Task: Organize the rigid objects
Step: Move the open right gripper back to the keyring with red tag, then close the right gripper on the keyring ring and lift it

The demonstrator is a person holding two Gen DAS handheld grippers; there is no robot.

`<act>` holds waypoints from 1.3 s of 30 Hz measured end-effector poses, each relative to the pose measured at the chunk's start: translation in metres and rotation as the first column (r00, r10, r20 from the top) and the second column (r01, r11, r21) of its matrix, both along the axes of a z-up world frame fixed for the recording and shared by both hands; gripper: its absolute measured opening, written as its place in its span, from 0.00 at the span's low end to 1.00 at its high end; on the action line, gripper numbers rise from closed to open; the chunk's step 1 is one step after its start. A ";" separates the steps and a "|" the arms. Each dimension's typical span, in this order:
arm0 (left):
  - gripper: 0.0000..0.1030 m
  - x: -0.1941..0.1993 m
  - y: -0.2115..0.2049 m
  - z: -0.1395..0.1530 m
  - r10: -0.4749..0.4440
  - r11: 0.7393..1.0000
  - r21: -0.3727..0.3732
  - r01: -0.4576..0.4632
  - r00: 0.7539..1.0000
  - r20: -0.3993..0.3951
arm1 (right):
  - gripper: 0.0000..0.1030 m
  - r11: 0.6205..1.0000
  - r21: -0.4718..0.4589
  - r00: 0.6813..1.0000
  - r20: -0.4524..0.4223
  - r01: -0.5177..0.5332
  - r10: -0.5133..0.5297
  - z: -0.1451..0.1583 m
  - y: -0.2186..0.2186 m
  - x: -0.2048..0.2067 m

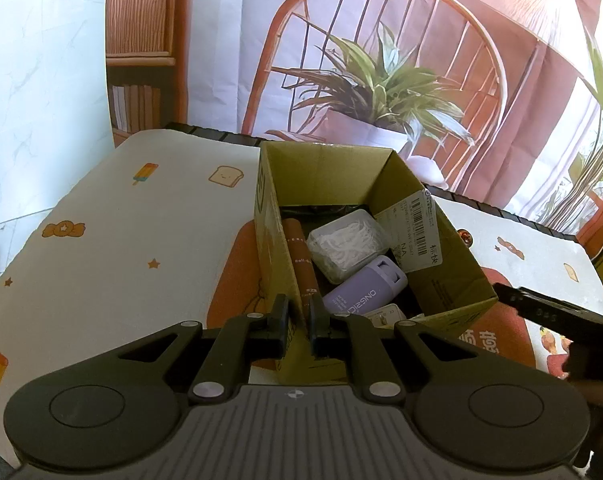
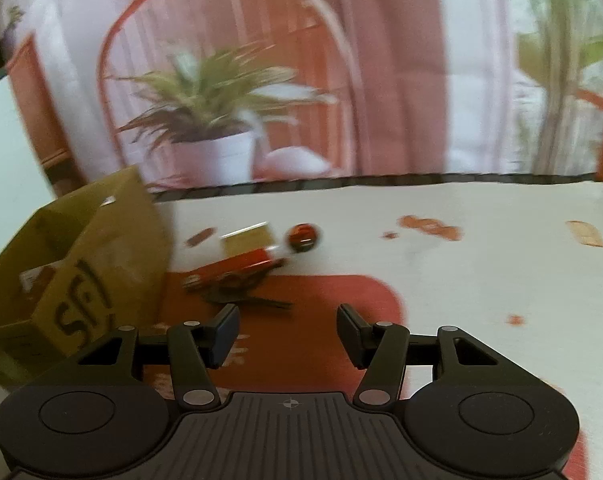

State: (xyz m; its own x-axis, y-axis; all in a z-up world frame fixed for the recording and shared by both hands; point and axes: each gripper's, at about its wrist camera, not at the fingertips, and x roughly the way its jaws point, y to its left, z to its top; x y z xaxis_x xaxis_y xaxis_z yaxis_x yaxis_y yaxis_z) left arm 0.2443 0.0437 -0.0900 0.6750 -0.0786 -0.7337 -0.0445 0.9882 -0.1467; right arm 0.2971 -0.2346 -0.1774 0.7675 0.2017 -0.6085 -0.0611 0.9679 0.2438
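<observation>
An open cardboard box (image 1: pixel 325 168) stands on the printed table mat. Inside lie a brown tube (image 1: pixel 301 264), a clear case of white floss picks (image 1: pixel 345 246), a lilac container (image 1: pixel 363 292) and a small white item (image 1: pixel 389 314). My left gripper (image 1: pixel 297 320) is shut on the box's near wall, with one finger inside and one outside. In the blurred right wrist view the cardboard box (image 2: pixel 81 264) is at the left. Right of it on the mat lie a small white, yellow and red carton (image 2: pixel 251 244), a red round object (image 2: pixel 303 236) and a dark red-and-black item (image 2: pixel 237 284). My right gripper (image 2: pixel 287 332) is open and holds nothing, just short of them.
The mat (image 1: pixel 121 240) has cartoon prints and a big orange patch (image 2: pixel 321 304). A printed backdrop of a chair and plant hangs behind the table's dark far edge (image 2: pixel 421 179). A dark piece of the other tool (image 1: pixel 549 312) shows right of the box.
</observation>
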 end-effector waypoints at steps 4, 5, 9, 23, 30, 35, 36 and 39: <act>0.11 0.000 0.000 0.000 -0.001 1.000 0.001 0.001 1.000 -0.001 | 0.50 0.999 -0.027 0.999 0.004 -0.039 0.039 0.000 0.011 0.012; 0.11 0.000 0.000 0.000 -0.001 1.000 0.001 0.001 1.000 -0.001 | 0.50 0.999 -0.029 0.999 0.007 -0.036 0.036 0.000 0.012 0.016; 0.11 0.000 0.000 0.000 -0.001 1.000 0.000 0.001 1.000 0.000 | 0.48 1.000 0.005 1.000 -0.007 -0.001 0.001 -0.001 0.009 0.035; 0.12 0.001 0.000 -0.001 0.001 1.000 -0.002 -0.001 1.000 -0.002 | 0.32 0.998 -0.039 0.998 -0.048 0.049 -0.051 -0.020 0.027 0.083; 0.12 0.001 0.000 -0.001 0.002 1.000 -0.004 -0.002 1.000 -0.002 | 0.17 0.994 -0.081 0.996 -0.049 0.068 -0.072 -0.023 0.028 0.078; 0.12 0.002 0.000 -0.001 0.003 1.000 -0.004 -0.003 1.000 -0.002 | 0.10 0.993 -0.109 0.997 -0.057 0.055 -0.061 -0.020 0.028 0.068; 0.12 0.002 0.000 -0.001 0.003 1.000 -0.004 -0.003 1.000 -0.002 | 0.08 0.992 -0.112 0.996 -0.060 0.054 -0.061 -0.020 0.028 0.065; 0.12 0.002 0.001 -0.001 0.003 1.000 -0.006 -0.003 1.000 -0.003 | 0.06 0.991 -0.125 0.997 -0.051 0.047 -0.054 -0.023 0.025 0.053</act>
